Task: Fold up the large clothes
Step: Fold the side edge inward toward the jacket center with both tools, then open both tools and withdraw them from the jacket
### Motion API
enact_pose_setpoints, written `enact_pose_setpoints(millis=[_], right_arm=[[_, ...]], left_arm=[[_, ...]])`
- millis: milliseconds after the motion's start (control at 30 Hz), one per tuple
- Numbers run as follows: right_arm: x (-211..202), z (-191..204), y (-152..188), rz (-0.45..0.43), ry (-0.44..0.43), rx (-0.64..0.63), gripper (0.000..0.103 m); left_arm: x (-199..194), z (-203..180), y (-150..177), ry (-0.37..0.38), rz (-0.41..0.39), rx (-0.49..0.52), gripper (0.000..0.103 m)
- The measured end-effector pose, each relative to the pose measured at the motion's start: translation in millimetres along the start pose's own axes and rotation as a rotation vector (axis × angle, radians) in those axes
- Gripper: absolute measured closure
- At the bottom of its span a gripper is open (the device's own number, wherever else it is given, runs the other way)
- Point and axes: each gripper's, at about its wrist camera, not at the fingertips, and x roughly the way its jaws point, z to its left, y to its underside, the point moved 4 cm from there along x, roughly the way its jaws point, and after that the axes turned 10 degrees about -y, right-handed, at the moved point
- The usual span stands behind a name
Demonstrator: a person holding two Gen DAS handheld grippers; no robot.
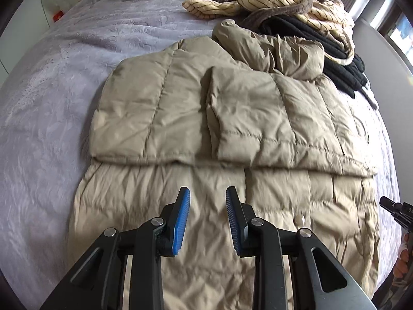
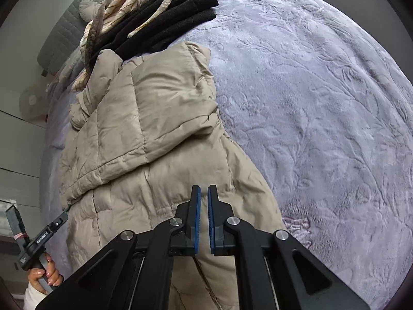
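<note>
The left tool (image 1: 208,193) hangs with its blue pads spread wide and nothing between them, poised over the near half of the beige puffer coat (image 1: 196,118). The coat lies flat on the lavender bedspread (image 1: 51,82), straight ahead of this tool and running off to its right. Both sleeves look already folded across the chest, their lower edges forming a ridge just ahead of the pads. Beyond the coat's hood, far ahead and to the right, sits a heap of a striped cream garment (image 1: 278,0) on black knitwear (image 1: 340,59).

I judge the coat light for its bulk, soft and springy: the quilted down will compress under a pinch and puff back, and the smooth shell is likely slippery. A hold should bite deep on a stitched seam or the hem, not on a puffy panel.

The right tool (image 2: 204,196) has its pads drawn almost together, a thin gap between them, gripping nothing; it hovers over the coat's right edge, with the hem below and behind it. Bare bedspread lies to its right. The hem corners nearest each tool seem the natural grips for folding the lower half up.
</note>
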Motion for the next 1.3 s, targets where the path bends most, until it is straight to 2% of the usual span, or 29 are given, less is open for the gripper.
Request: enact_pose_setpoints(millis=[33, 100, 167, 200, 233, 267, 300, 533, 633, 700, 833, 867, 900, 1233, 1300], right_arm=[[-1.3, -0.1, 3.6, 0.005, -0.003, 0.001, 0.091], [-4.0, 0.0, 9.9, 0.012, -0.008, 0.001, 0.078], [-6.9, -0.6, 15.6, 0.017, -0.012, 0.000, 0.073], [-7.5, -0.7, 17.8, 0.021, -0.015, 0.000, 0.071], [-8.5, -1.2, 20.5, 0.028, -0.019, 0.000, 0.071], [-9.2, -1.4, 22.9, 0.033, -0.023, 0.000, 0.071], [-10.3, -1.3, 25.5, 0.040, -0.027, -0.001, 0.070], [-18.5, 2.5, 42.2, 0.090, -0.044, -0.024, 0.054], [-23.5, 9.4, 51.0, 0.107, -0.054, -0.051, 0.040], [-28.7, 15.5, 57.8, 0.106, -0.067, -0.059, 0.021], [-38.4, 25.7, 70.2, 0.084, -0.075, -0.062, 0.018], [-39.2, 28.0, 73.9, 0.085, -0.079, -0.058, 0.007], [-39.6, 29.8, 77.5, 0.090, -0.081, -0.056, 0.000], [-51.8, 63.5, 135.3, 0.107, -0.083, -0.034, 0.000], [-54.5, 69.9, 147.5, 0.099, -0.075, -0.032, 0.000]], left_arm=[[-1.6, -1.0, 2.3, -0.003, 0.002, 0.002, 0.072], [-6.2, -3.3, 10.3, -0.009, 0.009, 0.007, 0.072], [-9.5, -5.1, 16.0, -0.015, 0.015, 0.009, 0.072], [-11.6, -5.9, 19.7, -0.022, 0.018, 0.008, 0.059], [-14.0, -5.7, 23.2, -0.033, 0.018, 0.002, 0.021], [-18.8, -4.8, 26.1, -0.051, 0.002, -0.010, 0.010], [-25.9, -4.8, 29.0, -0.063, -0.028, -0.017, 0.007], [-43.7, -10.7, 55.0, -0.098, 0.011, -0.032, 0.006], [-57.0, -12.7, 68.1, -0.109, 0.008, -0.033, 0.006], [-63.4, -12.2, 76.5, -0.115, 0.020, -0.035, 0.006], [-73.3, -7.7, 92.2, -0.114, 0.052, -0.040, 0.006], [-74.7, -6.5, 95.0, -0.109, 0.058, -0.040, 0.006], [-75.5, -5.6, 97.3, -0.104, 0.063, -0.038, 0.006], [-93.3, 24.0, 127.1, -0.134, 0.070, 0.035, 0.006], [-95.2, 33.2, 135.7, -0.100, 0.091, 0.041, 0.006]])
